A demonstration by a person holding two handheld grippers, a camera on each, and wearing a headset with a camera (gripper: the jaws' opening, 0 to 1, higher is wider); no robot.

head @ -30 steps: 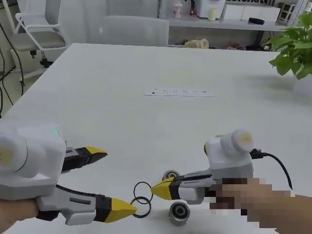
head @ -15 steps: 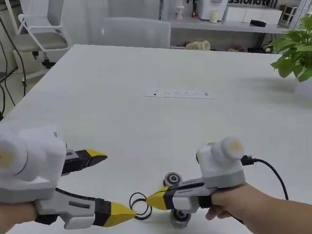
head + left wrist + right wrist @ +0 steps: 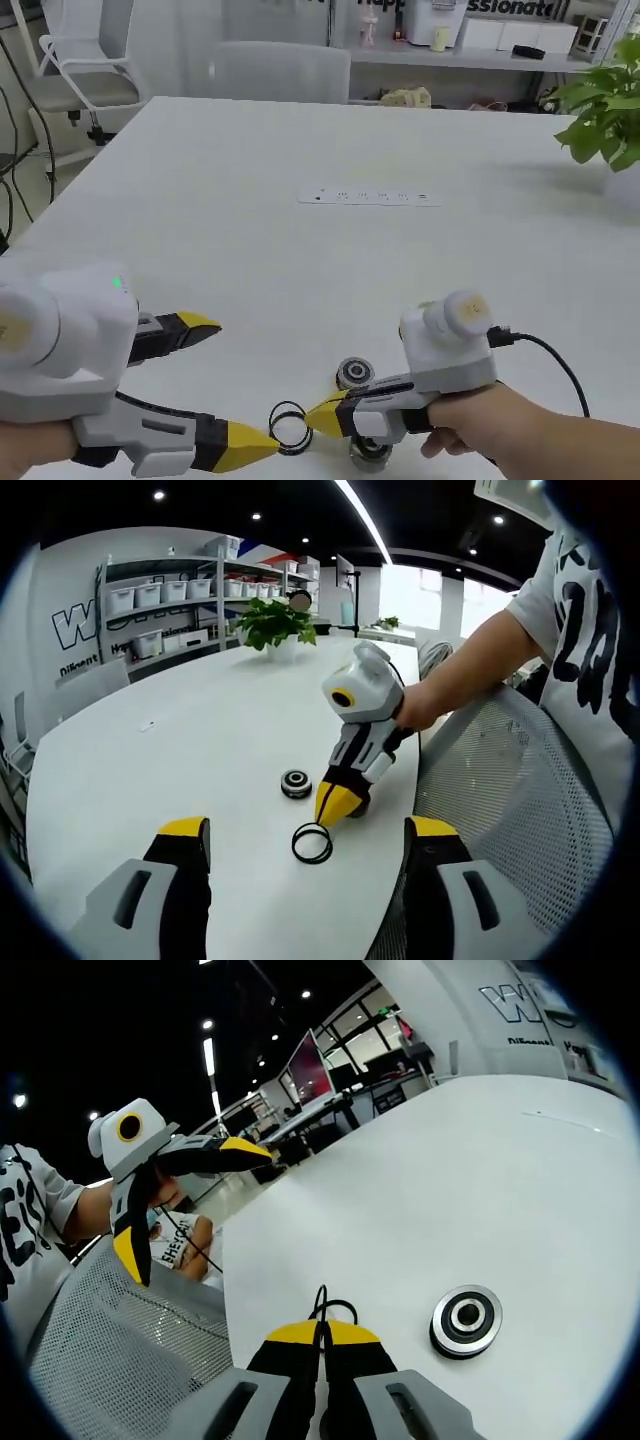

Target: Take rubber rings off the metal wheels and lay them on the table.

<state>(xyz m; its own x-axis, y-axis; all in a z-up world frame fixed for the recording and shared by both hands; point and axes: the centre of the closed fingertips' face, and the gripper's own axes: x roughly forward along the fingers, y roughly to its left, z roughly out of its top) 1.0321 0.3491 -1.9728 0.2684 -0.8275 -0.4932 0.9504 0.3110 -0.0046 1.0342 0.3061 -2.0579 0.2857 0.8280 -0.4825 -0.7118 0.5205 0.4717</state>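
1. As a person works two handheld tools at a white counter (image 3: 250,230), the head view shows the left gripper (image 3: 232,385) low at left, its yellow-tipped jaws spread wide. The right gripper (image 3: 318,417), jaws pressed together, points its tip at the edge of two black rubber rings (image 3: 288,424), which lie overlapped on the counter between the two tools. One metal wheel (image 3: 354,373) lies flat just beyond the right gripper, and a second wheel (image 3: 371,452) sits partly hidden beneath it. A power strip (image 3: 370,196) lies well apart, toward the far side.
2. In the left gripper view, the left gripper (image 3: 308,828) has its jaws standing apart, framing the rubber rings (image 3: 312,843) on the counter. The tip of the right gripper (image 3: 335,807) sits at the rings' far edge, with the metal wheel (image 3: 296,783) just beside it.
3. In the right gripper view, the right gripper (image 3: 322,1332) is closed, with a thin loop of the rubber rings (image 3: 338,1310) right at its tip. Whether the jaws nip it cannot be told. The metal wheel (image 3: 466,1320) lies near on the counter, and the left gripper (image 3: 197,1205) hangs with its jaws parted.
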